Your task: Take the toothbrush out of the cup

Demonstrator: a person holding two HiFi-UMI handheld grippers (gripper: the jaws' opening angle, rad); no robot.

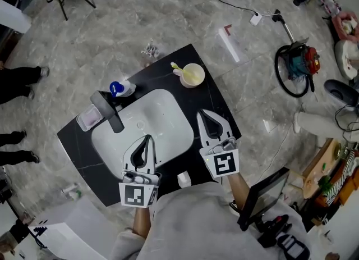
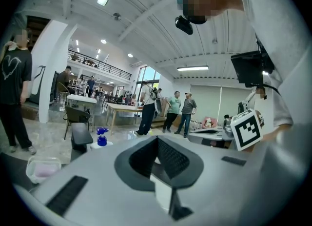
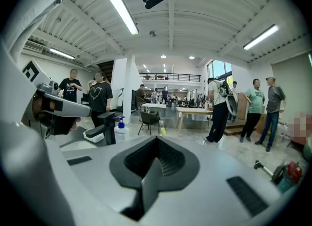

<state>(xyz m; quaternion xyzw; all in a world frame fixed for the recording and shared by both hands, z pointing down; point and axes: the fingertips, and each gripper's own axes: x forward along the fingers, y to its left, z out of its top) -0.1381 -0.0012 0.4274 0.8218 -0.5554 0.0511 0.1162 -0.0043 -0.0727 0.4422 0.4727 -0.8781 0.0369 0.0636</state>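
I'm in the approach step here: the cup [image 1: 193,77] is standing at the far edge of the black table [image 1: 215,93], just beyond the white sink [image 1: 162,113], and the toothbrush [image 1: 176,68] is sitting in it, its yellow-green end leaning out over the rim to the left. I'm holding the right tool [image 1: 202,115] over the table beside the sink, pointing toward the cup but short of it, jaws pressed together with nothing between them. The left tool [image 1: 147,139] is hovering over the near part of the sink, likewise closed and empty. Next, I'm judging, the right tool needs to be spreading its jaws, travelling forward to the cup, and lining up on the end sticking out above the rim, so I'm pinching the brush and not the cup wall. The cup looks light, so a straight lift is looking safest.
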